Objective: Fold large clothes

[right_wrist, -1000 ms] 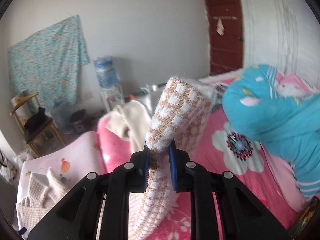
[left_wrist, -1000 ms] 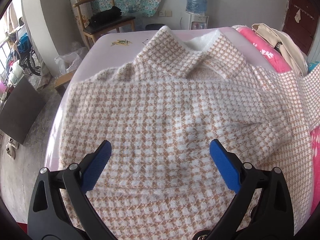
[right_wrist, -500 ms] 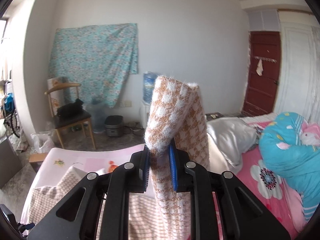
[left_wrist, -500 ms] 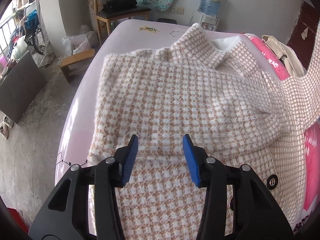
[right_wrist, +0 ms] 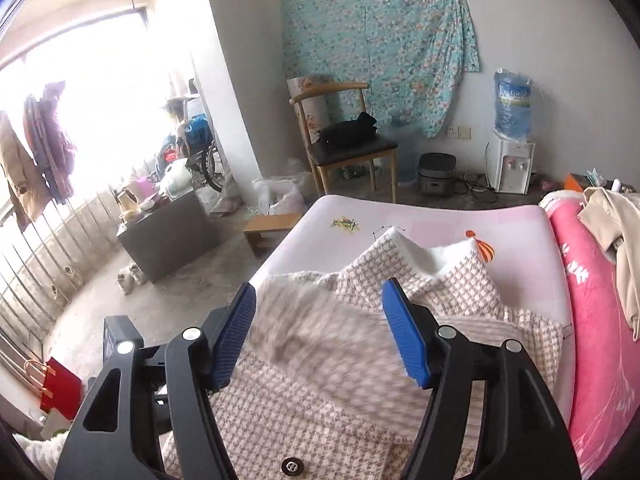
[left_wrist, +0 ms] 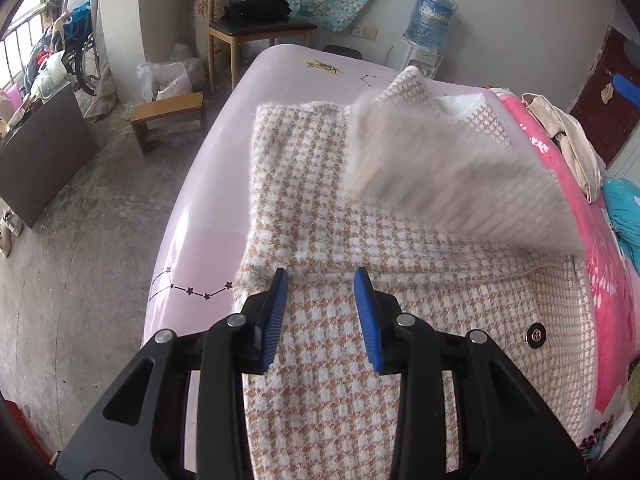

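Left gripper [left_wrist: 322, 312] low over the near part of the houndstooth coat [left_wrist: 344, 400], jaws just narrowed to a modest gap, blue pads apart and above the weave, nothing pinched between them

Right gripper [right_wrist: 320, 332] over the same coat [right_wrist: 304, 412], jaws just sprung wide, pads clear of the cloth; blurred sleeve [right_wrist: 320, 336] loose below the gap, gripped by neither pad

Black snap button [left_wrist: 536, 335] on the coat's front edge, right of the left gripper; the same kind of button [right_wrist: 291, 466] at the bottom edge of the right view

Coat spread flat on the pale pink bed [left_wrist: 208, 216], one side folded in along a straight edge, the motion-blurred sleeve [left_wrist: 452, 168] across the chest, collar [left_wrist: 416, 88] turned up toward the far end with white lining showing

Bright pink floral blanket [left_wrist: 608, 280] along the coat's right side, a cream garment [left_wrist: 568, 140] on top of it farther back

Small wooden stool [left_wrist: 168, 114] on the concrete floor left of the bed

Wooden chair [right_wrist: 348, 148] with a dark bundle on the seat, then water dispenser [right_wrist: 510, 136] and teal floral sheet [right_wrist: 380, 48] on the far wall
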{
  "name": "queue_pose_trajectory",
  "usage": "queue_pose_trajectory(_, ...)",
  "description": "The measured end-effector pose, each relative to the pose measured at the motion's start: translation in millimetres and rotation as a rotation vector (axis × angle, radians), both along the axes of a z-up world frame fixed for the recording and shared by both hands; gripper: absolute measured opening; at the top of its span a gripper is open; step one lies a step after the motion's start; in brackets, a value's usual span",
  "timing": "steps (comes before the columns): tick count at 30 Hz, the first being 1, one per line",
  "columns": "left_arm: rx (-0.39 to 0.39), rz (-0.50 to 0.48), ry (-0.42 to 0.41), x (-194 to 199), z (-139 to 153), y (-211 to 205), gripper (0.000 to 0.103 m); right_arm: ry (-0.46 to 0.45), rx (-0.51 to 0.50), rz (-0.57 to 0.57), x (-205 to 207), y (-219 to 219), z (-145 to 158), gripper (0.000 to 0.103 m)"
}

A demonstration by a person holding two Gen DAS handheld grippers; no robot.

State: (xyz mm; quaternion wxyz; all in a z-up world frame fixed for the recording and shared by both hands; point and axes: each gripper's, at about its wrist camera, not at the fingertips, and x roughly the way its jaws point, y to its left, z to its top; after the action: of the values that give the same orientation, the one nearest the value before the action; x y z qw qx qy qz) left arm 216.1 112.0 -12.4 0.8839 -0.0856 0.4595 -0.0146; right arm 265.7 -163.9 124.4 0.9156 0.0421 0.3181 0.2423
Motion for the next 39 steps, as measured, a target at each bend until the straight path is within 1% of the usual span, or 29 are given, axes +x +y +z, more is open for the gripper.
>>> queue_pose_trajectory(2, -0.020, -0.001, -0.006, -1, 3, 3, 0.033, 0.030, 0.000, -0.058, 0, -23, -8, 0.065)
queue_pose_trajectory(5, -0.046, -0.015, -0.020, 1, 8, 3, 0.033, 0.101, 0.042, -0.152, 0, -61, -24, 0.065)
queue_pose_trajectory(7, -0.062, -0.035, -0.028, 6, 10, -1, 0.033, 0.155, 0.069, -0.231, 3, -95, -37, 0.065)
queue_pose_trajectory(10, -0.094, -0.056, -0.016, 21, 9, -9, 0.034, 0.219, 0.083, -0.354, 1, -138, -67, 0.065)
queue_pose_trajectory(12, -0.082, -0.057, -0.009, 30, 8, -16, 0.036, 0.259, 0.084, -0.427, 8, -168, -86, 0.064)
queue_pose_trajectory(14, -0.067, -0.052, 0.008, 42, 3, -21, 0.041, 0.313, 0.089, -0.483, 15, -191, -106, 0.060)
queue_pose_trajectory(15, -0.062, -0.049, 0.017, 48, 0, -23, 0.042, 0.343, 0.093, -0.497, 21, -198, -117, 0.055)
queue_pose_trajectory(17, -0.046, -0.045, 0.040, 60, -6, -27, 0.047, 0.391, 0.093, -0.506, 30, -207, -134, 0.051)
queue_pose_trajectory(20, -0.035, -0.036, 0.081, 76, -19, -30, 0.049, 0.441, 0.076, -0.467, 49, -204, -154, 0.049)
queue_pose_trajectory(23, -0.045, -0.011, 0.114, 89, -29, -28, 0.049, 0.459, 0.051, -0.421, 66, -194, -165, 0.049)
queue_pose_trajectory(25, -0.055, 0.000, 0.111, 94, -31, -26, 0.048, 0.459, 0.018, -0.414, 79, -188, -170, 0.048)
queue_pose_trajectory(26, -0.057, 0.004, 0.109, 95, -32, -26, 0.047, 0.459, 0.002, -0.416, 85, -186, -173, 0.046)
queue_pose_trajectory(27, -0.057, 0.004, 0.106, 96, -32, -26, 0.045, 0.463, -0.006, -0.411, 91, -185, -176, 0.037)
queue_pose_trajectory(28, -0.046, 0.002, 0.104, 97, -32, -27, 0.040, 0.470, 0.005, -0.394, 95, -185, -179, 0.024)
queue_pose_trajectory(29, -0.037, -0.002, 0.101, 98, -32, -28, 0.033, 0.474, 0.022, -0.376, 97, -185, -181, 0.016)
queue_pose_trajectory(30, -0.035, -0.012, 0.098, 99, -33, -29, 0.030, 0.463, 0.018, -0.376, 97, -184, -181, 0.012)
queue_pose_trajectory(31, -0.025, -0.019, 0.091, 99, -32, -31, 0.022, 0.448, 0.020, -0.373, 94, -184, -179, 0.009)
queue_pose_trajectory(32, -0.012, -0.028, 0.082, 99, -30, -32, 0.015, 0.428, 0.030, -0.374, 91, -184, -176, 0.009)
queue_pose_trajectory(34, -0.006, -0.046, 0.057, 99, -22, -34, 0.012, 0.397, 0.060, -0.386, 82, -188, -171, 0.008)
queue_pose_trajectory(37, -0.017, -0.052, -0.006, 100, -4, -36, 0.011, 0.376, 0.133, -0.400, 75, -198, -166, 0.008)
queue_pose_trajectory(39, -0.031, -0.054, -0.024, 104, 6, -38, 0.011, 0.373, 0.145, -0.408, 74, -202, -167, 0.008)
